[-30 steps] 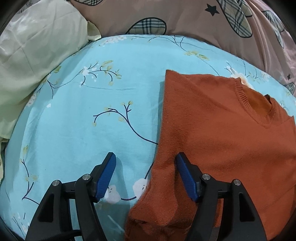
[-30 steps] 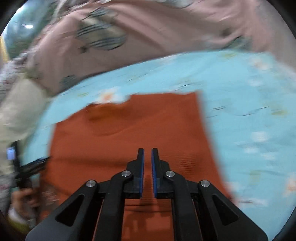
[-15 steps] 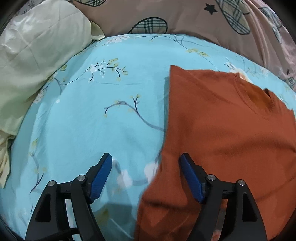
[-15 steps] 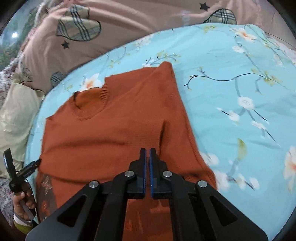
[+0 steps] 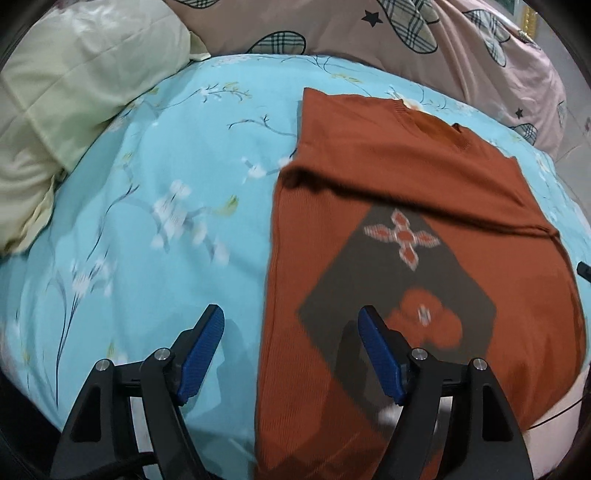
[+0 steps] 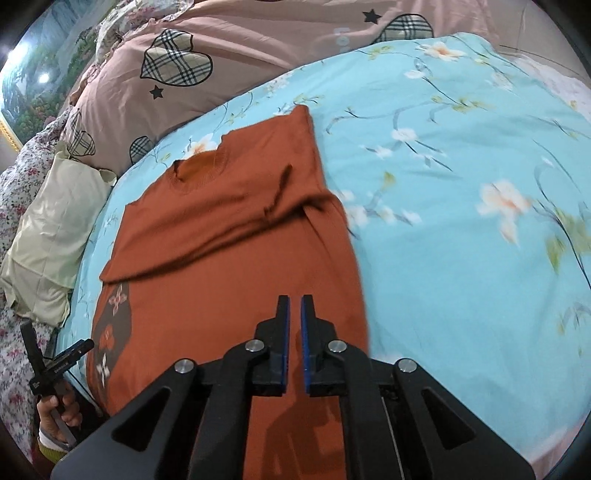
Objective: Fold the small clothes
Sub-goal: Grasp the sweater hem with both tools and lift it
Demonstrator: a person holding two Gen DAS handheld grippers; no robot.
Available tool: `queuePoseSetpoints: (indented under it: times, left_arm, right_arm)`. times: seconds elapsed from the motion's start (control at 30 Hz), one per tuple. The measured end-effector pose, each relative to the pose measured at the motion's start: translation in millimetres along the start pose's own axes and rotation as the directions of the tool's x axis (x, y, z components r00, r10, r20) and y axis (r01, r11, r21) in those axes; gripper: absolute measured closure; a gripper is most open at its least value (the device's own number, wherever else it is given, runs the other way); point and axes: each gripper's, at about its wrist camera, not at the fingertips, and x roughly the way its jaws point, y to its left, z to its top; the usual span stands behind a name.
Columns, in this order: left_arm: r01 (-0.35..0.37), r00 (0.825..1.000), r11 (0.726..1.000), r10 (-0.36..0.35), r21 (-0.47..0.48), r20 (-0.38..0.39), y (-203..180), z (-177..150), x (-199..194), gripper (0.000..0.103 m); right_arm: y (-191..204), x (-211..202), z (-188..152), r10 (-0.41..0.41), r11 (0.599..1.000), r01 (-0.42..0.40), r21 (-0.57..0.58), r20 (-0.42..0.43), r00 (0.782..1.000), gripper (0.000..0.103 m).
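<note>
An orange knit sweater (image 5: pixel 399 155) lies on the blue floral bedsheet (image 5: pixel 155 192). Its upper part, with the neckline, is folded down over the lower part. A dark diamond panel with orange flower motifs (image 5: pixel 399 280) shows below the fold. My left gripper (image 5: pixel 291 332) is open, straddling the sweater's left edge near the hem. In the right wrist view the sweater (image 6: pixel 229 229) fills the middle. My right gripper (image 6: pixel 294 321) hovers over the sweater's right side with its jaws almost together and nothing between them. The left gripper (image 6: pixel 55 365) shows at the far left, held in a hand.
A pale green pillow (image 5: pixel 74 74) lies at the far left. A pink duvet with plaid hearts and stars (image 5: pixel 369 29) runs along the back of the bed. The sheet's edge drops off at the lower right (image 5: pixel 554 413).
Both grippers pulled back toward the near edge of the bed. The sweater's lower part with the dark diamond panel now shows. The right gripper's jaws have parted slightly.
</note>
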Motion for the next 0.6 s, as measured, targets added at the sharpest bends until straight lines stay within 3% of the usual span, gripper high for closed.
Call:
queuePoseSetpoints:
  times: [0.03, 0.1, 0.2, 0.4, 0.6]
  left_arm:
    - [0.016, 1.000, 1.000, -0.016, -0.011, -0.002, 2.0, -6.1, -3.6, 0.027]
    - [0.051, 0.999, 0.998, -0.052, -0.036, -0.010, 6.2, -18.2, -7.2, 0.027]
    - [0.087, 0.996, 0.995, -0.088, -0.047, -0.022, 7.3, -40.3, -11.3, 0.028]
    - [0.154, 0.988, 0.988, -0.153, 0.031, -0.019, 2.8, -87.3, -36.0, 0.027]
    - [0.239, 0.967, 0.971, -0.238, -0.009, -0.094, 18.0, -127.8, -34.9, 0.028]
  right_arm:
    - [-4.2, -4.9, -6.7, -0.001, 1.000, 0.001, 0.008, 0.005, 1.000, 0.063]
    - [-12.8, -17.9, -21.6, -0.003, 1.000, 0.002, 0.019, 0.021, 1.000, 0.055]
    - [-21.6, -34.4, -40.8, 0.009, 1.000, -0.009, 0.011, 0.018, 1.000, 0.055]
    - [-34.1, -53.0, -90.5, 0.089, 0.993, -0.095, -0.066, -0.081, 0.993, 0.055]
    - [-40.7, -27.5, -131.8, 0.134, 0.981, -0.163, -0.110, -0.228, 0.964, 0.055]
